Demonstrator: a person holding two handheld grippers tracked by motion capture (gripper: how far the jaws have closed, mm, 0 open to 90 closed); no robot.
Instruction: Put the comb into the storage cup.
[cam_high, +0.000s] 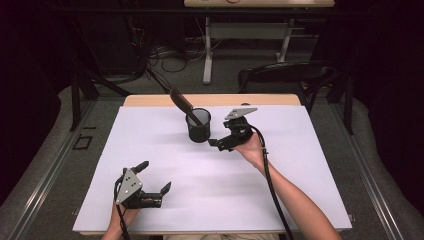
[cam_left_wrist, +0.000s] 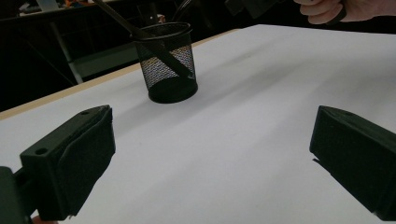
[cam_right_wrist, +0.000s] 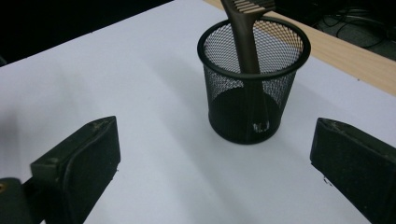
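Note:
A black mesh cup (cam_high: 199, 126) stands upright at the back middle of the white table cover (cam_high: 280, 165). A brown comb (cam_high: 181, 102) stands in it, handle down, leaning out toward the back left. My right gripper (cam_high: 220, 135) is just right of the cup, open and empty, its jaws pointing at the cup. In the right gripper view the cup (cam_right_wrist: 252, 93) and comb (cam_right_wrist: 245, 37) sit ahead of the right gripper (cam_right_wrist: 215, 168). My left gripper (cam_high: 154, 176) rests open and empty near the front left. Its own view shows the cup (cam_left_wrist: 169, 63) far ahead of the left gripper (cam_left_wrist: 212, 158).
A strip of wooden table edge (cam_high: 150, 100) shows behind the white cover. Beyond the table are a dark chair (cam_high: 290, 72), cables on the floor and another table's legs (cam_high: 207, 55). The hand holding the right gripper (cam_left_wrist: 327, 9) shows at the top of the left gripper view.

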